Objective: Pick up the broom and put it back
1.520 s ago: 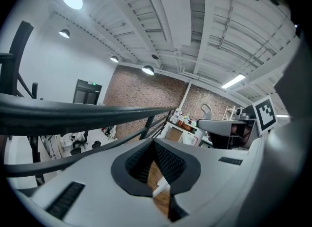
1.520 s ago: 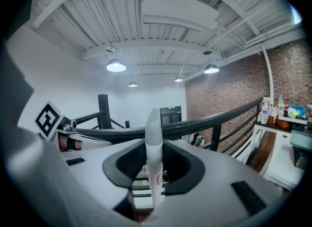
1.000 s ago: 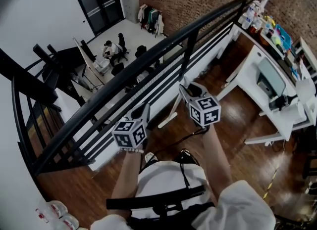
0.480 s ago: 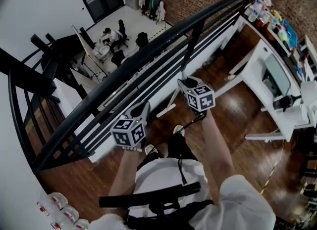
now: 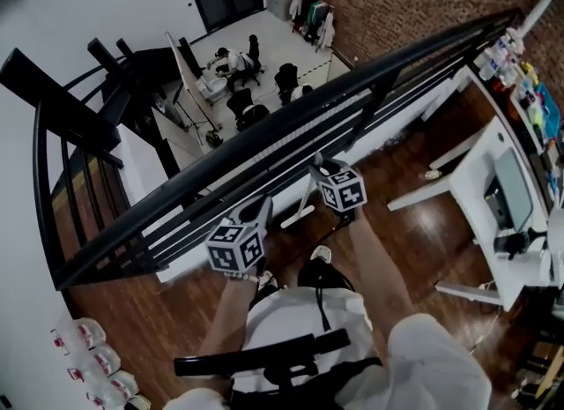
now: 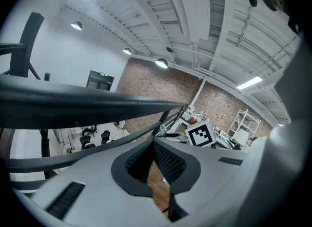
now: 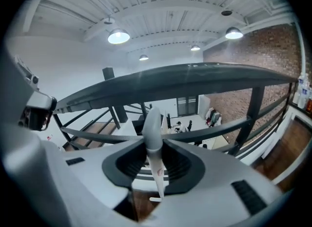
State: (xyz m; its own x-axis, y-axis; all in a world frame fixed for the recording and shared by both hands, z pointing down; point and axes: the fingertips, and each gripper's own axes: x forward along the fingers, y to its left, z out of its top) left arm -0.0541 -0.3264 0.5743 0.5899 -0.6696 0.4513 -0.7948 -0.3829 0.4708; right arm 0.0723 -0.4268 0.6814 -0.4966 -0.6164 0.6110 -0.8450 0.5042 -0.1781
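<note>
Since the right tool is the one doing the work, I'll start there. Its jaws sit partway apart and are clamped on the broom, with the textured black pads pressing both sides of the handle. The handle is a slim, smooth, off-white round stick with a rounded top end poking up past the jaws. In the head view the broom slants down and to the left from the right tool, and its small flat pale foot ends low by the white base under the railing. Can't tell if the foot actually touches the floor.

The left tool is clenched, pad tips meeting with nothing between them. It's held just beside the railing at the left of the head view.

The railing is matte black metal with a fat rounded top bar and thinner bars below. Glossy dark wood planks make up the floor, the far wall is rough brick, and a white bench stands off to the right.
</note>
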